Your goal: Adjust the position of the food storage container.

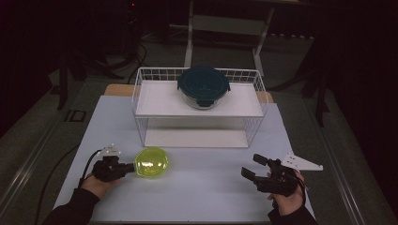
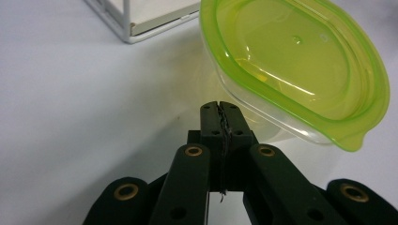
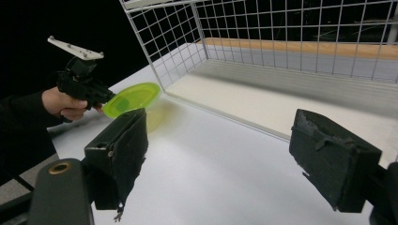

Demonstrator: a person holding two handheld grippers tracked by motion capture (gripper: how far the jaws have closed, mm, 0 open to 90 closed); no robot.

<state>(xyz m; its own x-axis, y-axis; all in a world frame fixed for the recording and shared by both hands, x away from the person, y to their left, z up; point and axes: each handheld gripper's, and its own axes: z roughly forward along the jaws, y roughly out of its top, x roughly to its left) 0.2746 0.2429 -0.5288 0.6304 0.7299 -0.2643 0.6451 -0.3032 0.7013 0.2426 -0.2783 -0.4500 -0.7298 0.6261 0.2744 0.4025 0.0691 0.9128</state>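
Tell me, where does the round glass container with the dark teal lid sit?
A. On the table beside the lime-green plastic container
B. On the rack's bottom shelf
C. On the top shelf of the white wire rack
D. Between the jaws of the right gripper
C: the high view shows the round glass container with the dark teal lid resting on the top shelf of the white wire rack.

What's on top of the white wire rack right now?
On the wire rack's top shelf sits a round glass container with a dark teal clip lid. The lid hides whatever is inside. The lower shelf looks bare.
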